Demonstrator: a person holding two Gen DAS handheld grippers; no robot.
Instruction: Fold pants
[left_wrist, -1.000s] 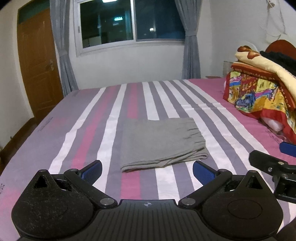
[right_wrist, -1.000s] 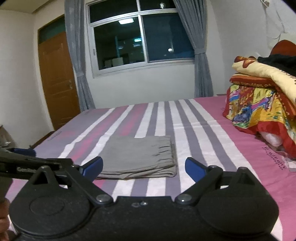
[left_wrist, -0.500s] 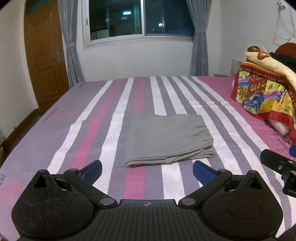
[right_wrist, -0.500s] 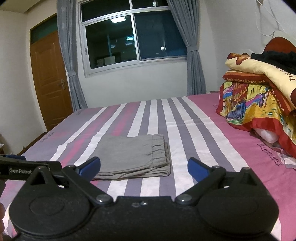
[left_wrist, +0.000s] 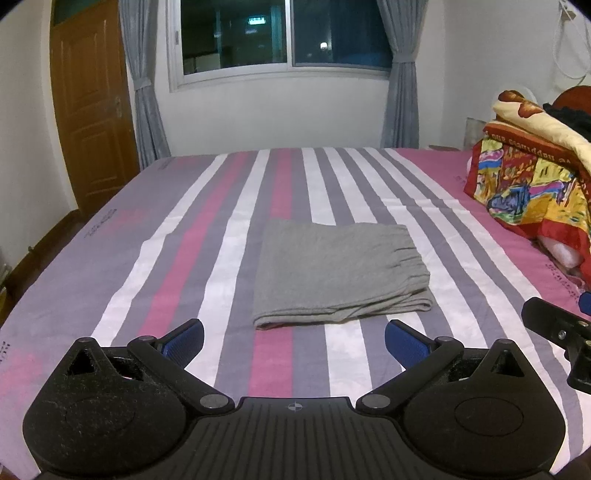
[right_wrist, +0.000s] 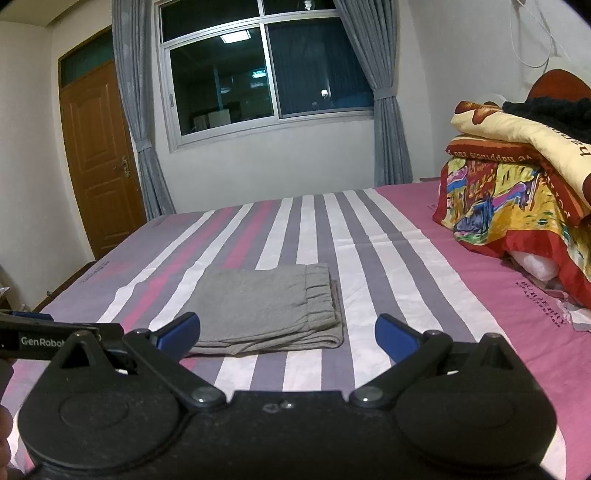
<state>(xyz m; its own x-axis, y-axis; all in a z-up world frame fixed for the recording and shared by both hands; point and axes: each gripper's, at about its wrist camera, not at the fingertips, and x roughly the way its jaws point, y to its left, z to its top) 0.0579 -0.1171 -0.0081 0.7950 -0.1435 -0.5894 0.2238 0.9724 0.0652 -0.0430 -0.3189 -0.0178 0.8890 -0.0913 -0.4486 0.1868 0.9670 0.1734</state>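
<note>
We have the grey knit pants (left_wrist: 340, 271), already folded into a flat rectangular packet, lying near the middle of the bed with the pink, white and purple striped sheet (left_wrist: 221, 236), with the elastic waistband (left_wrist: 408, 254) turned to the right and the stacked fold edges facing us. Our left tongs (left_wrist: 293, 338) are released, blue pads spread wide with nothing between them, held just short of the packet's near edge. Our right tongs (right_wrist: 287, 332) are likewise released and empty, hovering off the packet's near right corner; the left tool's black arm shows at the left edge of that view.

We judge the folding to be essentially done, so the step in hand is to check and tidy rather than to fold again. To do it well we keep both tongs clear of the cloth unless a fix is needed. The lower layers (left_wrist: 410, 306) poke out slightly at the near right corner; if we square them, we should pinch only that loose layer and nudge it under the waistband edge, pressing lightly so the soft knit does not drag the whole packet across the sheet. The pile of bright patterned blankets (right_wrist: 517, 192) at the right lies well apart and poses no hindrance
</note>
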